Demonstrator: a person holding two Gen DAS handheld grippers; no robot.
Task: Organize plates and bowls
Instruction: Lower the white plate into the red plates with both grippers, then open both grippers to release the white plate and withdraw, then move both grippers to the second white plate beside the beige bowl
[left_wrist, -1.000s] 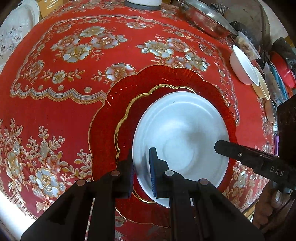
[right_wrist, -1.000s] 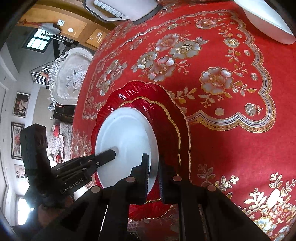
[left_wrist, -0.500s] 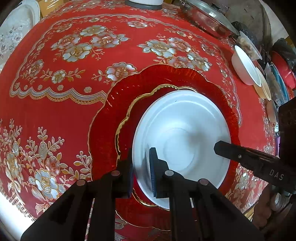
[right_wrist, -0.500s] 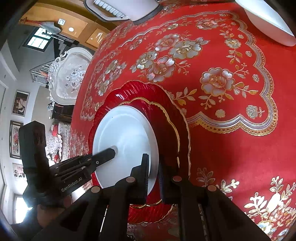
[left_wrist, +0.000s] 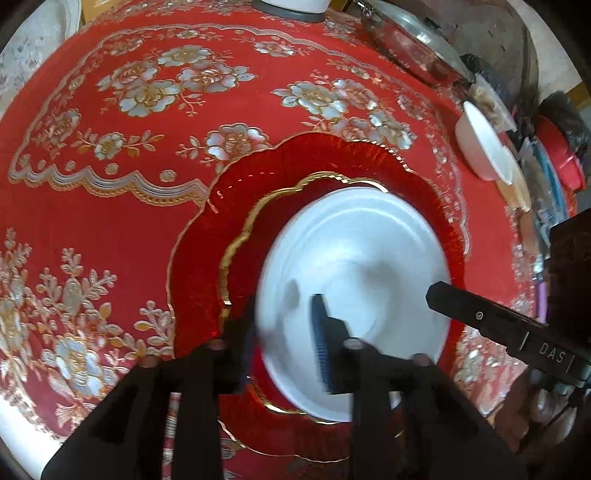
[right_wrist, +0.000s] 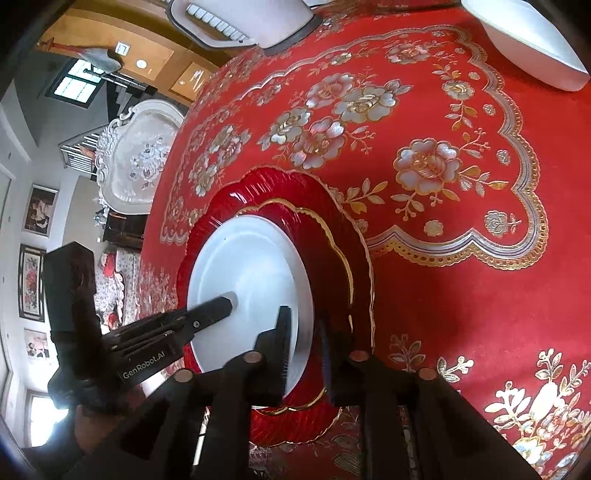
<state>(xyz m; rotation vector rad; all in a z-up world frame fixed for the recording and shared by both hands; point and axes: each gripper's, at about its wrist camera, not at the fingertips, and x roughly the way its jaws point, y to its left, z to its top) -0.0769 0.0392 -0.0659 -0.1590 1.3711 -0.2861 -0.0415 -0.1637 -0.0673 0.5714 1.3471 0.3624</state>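
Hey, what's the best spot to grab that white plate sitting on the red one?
Grip the white plate by its thin rim, coming in low from the near edge. It lies flat inside the red plate, so only the slightly raised rim gives the fingers a hold.

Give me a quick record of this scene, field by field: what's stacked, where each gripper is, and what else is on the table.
stack: white plate on red plate, on red floral tablecloth
left hand-held gripper: open, fingers astride the white plate's near rim, blurred
right hand-held gripper: fingers either side of the white plate's rim; contact unclear
far edge: white bowl, pot with lid
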